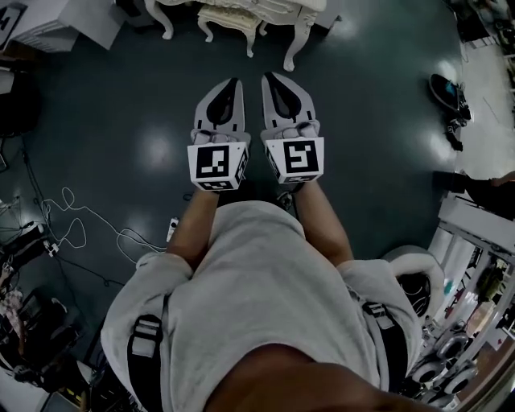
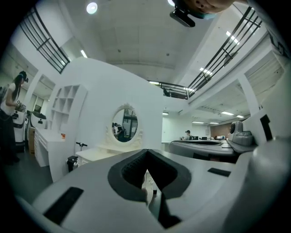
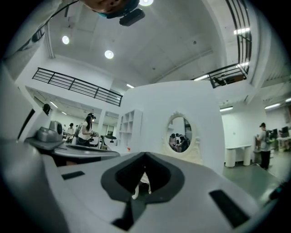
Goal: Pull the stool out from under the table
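Left claw [image 1: 234,82], right claw [image 1: 269,78] closed; stool [image 1: 229,16] ahead.

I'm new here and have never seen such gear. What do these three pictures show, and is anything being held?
No robot: a person holds a two-jaw tool in each hand. The downward picture comes from a camera on their head; it shows the left gripper and right gripper stretched forward side by side above the dark floor. The other two pictures come from cameras riding on the grippers, looking along their jaws. Both pairs of jaws are shut and hold nothing. Ahead stands a white dressing table with an oval mirror, a carved white stool tucked between its legs. Loose cables lie on the floor at the left.
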Demonstrator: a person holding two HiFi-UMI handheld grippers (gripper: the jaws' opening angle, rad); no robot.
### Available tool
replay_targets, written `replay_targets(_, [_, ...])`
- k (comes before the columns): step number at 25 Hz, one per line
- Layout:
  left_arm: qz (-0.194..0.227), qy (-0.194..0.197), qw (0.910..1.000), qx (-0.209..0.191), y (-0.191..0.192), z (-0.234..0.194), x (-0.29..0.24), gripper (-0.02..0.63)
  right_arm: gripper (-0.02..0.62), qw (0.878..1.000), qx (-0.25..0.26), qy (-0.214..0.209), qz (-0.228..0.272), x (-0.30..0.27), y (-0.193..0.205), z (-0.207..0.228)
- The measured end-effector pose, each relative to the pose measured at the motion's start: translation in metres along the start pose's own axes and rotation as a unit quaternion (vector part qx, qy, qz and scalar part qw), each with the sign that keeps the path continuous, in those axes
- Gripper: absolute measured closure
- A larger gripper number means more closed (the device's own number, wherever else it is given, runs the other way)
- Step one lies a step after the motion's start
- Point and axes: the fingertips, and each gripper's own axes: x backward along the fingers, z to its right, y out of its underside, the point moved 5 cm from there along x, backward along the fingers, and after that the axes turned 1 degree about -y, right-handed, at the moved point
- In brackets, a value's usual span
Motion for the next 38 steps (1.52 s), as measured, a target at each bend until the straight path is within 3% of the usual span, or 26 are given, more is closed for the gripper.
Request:
replay_targets(6, [-0.006, -0.006, 1.0000, 0.004, -0.004, -0.062, -0.009, 0.603, 0.581, 1.000, 0.007, -0.011, -0.005, -0.054, -0.002, -0.032])
replay_targets(11, [-0.023, -0.002, 0.9997, 0.010, 0.007, -0.089, -0.028, 0.603, 0.581, 1.000, 0.003, -0.008, -0.019, -0.083, 0.009, -0.035])
replay_targets(23, [-0.038, 0.012, 0.9991, 0.013, 0.015, -0.130, -0.161, 0.603, 0.581, 1.000, -0.016, 0.000, -0.022, -0.199, 0.036, 0.042])
replay_targets(26, [-0.051, 0.022, 0.9982, 0.023, 0.018, -0.141, -0.195, 0.603, 0.581, 1.000, -0.011, 0.010, -0.016, -0.230, 0.038, 0.062])
replay_targets(31, [-0.076, 0.038, 0.9964, 0.007, 0.030, -0.152, -0.241, 0.603, 0.581, 0.999, -0.020, 0.019, -0.025, -0.275, 0.058, 0.089])
replay_targets(38, [-0.103, 0.020, 0.9944, 0.014, 0.047, -0.182, -0.277, 0.604, 0.581, 0.998, -0.024, 0.013, -0.048, -0.315, 0.081, 0.106])
